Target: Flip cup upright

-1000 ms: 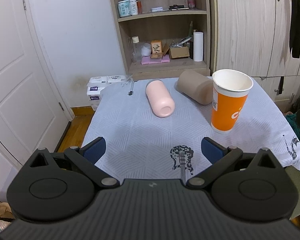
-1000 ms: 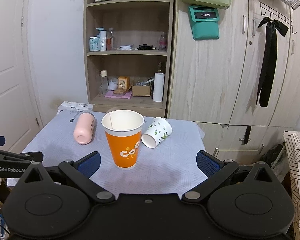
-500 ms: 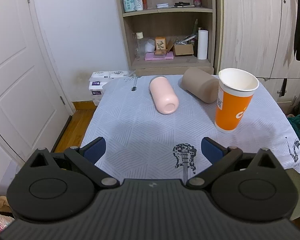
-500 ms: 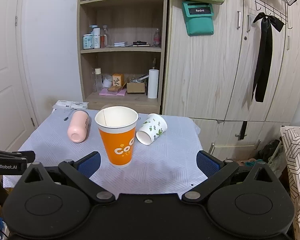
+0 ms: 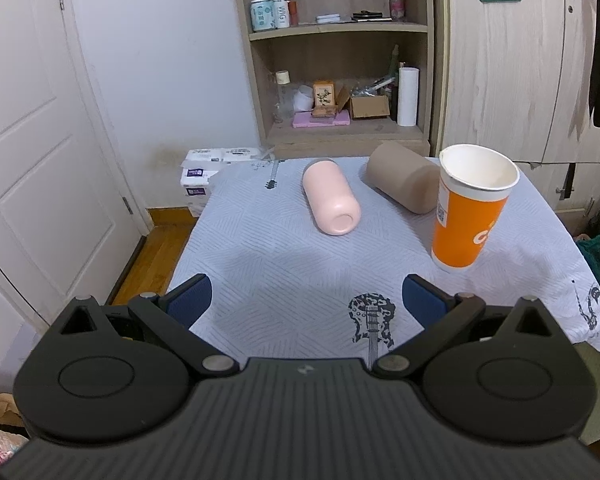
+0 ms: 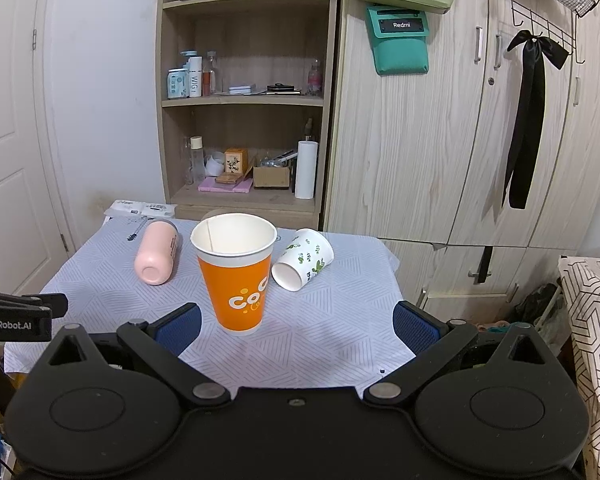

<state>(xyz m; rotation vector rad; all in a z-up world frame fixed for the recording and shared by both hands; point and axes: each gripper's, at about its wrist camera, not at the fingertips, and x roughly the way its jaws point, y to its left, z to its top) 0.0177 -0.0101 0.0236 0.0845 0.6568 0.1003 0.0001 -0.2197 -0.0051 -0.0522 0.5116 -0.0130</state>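
Observation:
An orange paper cup (image 5: 466, 208) (image 6: 236, 276) stands upright on the table. A pink cup (image 5: 330, 202) (image 6: 158, 256) lies on its side to its left. A brown cup (image 5: 404, 184) lies on its side behind; in the right wrist view only its top edge (image 6: 214, 213) shows behind the orange cup. A white cup with a green leaf print (image 6: 304, 264) lies on its side to the right. My left gripper (image 5: 306, 298) is open and empty near the table's front edge. My right gripper (image 6: 296, 324) is open and empty, in front of the orange cup.
The table has a pale patterned cloth (image 5: 300, 264) with guitar prints. A wooden shelf unit (image 6: 244, 120) and wardrobe doors (image 6: 440, 140) stand behind it. A white door (image 5: 40, 160) is at the left. Tissue packs (image 5: 204, 168) sit past the table's far left corner.
Both grippers have drawn back and risen a little from the table. The cups have not moved. Both stay open.

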